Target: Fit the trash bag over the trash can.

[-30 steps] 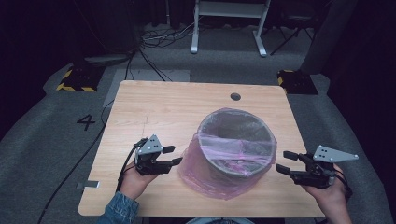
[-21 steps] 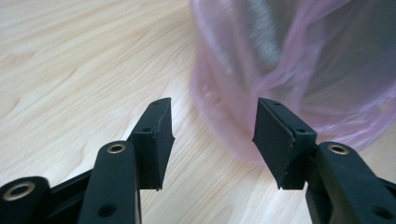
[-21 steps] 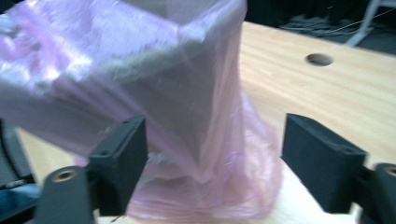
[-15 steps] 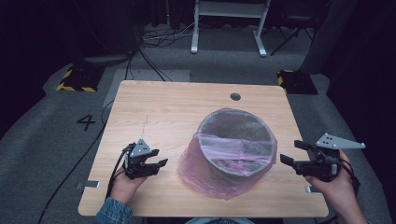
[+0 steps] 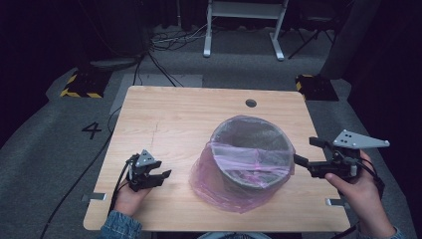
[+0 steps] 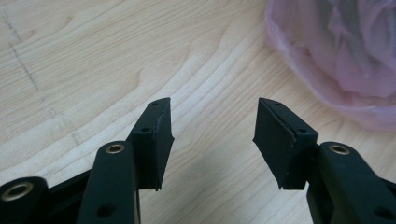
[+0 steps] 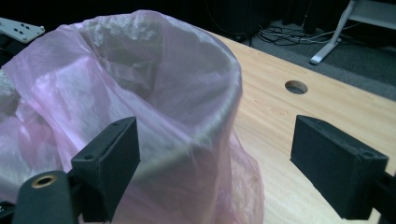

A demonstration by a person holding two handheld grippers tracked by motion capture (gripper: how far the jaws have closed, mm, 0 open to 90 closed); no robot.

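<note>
Bin [image 5: 251,149] lined with a pink bag [image 5: 234,191] stands right of centre on the tabletop [image 5: 169,114]; the high view alone shows its grey inside, the right gripper view alone the film stretched over the rim. Left tongs [image 5: 161,177] wide, empty, low over bare wood, well apart from the bag. Right tongs [image 5: 309,153], jaws just opened wide, nothing between the pads, sit just beside the rim; the bag's base is cut off there.

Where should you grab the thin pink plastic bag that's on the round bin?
Judging by its pose, grip the thin pink plastic bag by the loose skirt that hangs down the outside of the round grey bin, coming in from the side. At the rim it lies stretched tight, while lower down it bunches into folds that a hand-held gripper could pinch.
</note>
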